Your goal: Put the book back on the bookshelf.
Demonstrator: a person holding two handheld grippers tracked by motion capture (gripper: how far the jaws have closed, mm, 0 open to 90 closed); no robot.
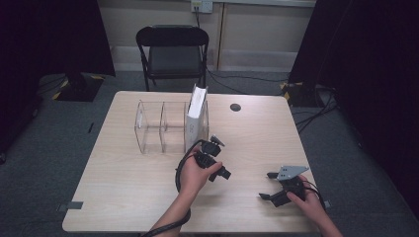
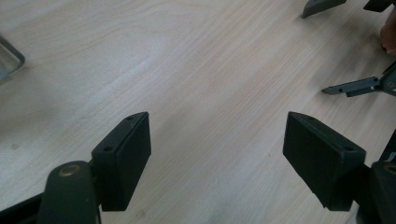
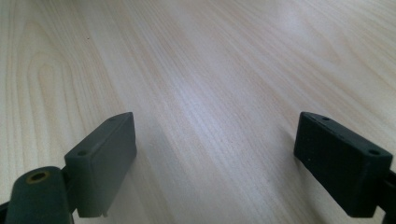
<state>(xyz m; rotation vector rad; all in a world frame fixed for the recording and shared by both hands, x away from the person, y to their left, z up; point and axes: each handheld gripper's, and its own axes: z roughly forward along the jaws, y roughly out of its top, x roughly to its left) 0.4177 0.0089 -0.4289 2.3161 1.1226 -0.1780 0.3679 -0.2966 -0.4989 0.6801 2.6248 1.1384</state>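
At the left of the high view's middle ground a clear divided organizer [image 1: 163,126] stands on the light wooden bench [image 1: 123,187], its left and middle compartments empty; a corner of its transparent wall also shows at the upper left edge of the left gripper view. In its rightmost compartment a white book [image 1: 196,116] stands upright on its edge, rising well above the walls, which seem to be what keeps so tall and thin a thing from tipping. Just below and to the right of the book, the person's left hand [image 1: 195,174] holds the left gripper [image 1: 217,157] near the organizer's front but apart from it, with the cable looping back along the forearm. In the left gripper view its jaws stand released, with bare wood between the pads, so nothing is grasped; a likely reading is that the book is already filed and this hand is idle beside it. Farther right, toward the lower right of the high view, the right hand [image 1: 309,200] rests the right gripper [image 1: 269,186] low on the bench, well apart from the organizer, presumably parked out of the way. Its jaws likewise stand wide and released, with empty bench between them in the right gripper view.
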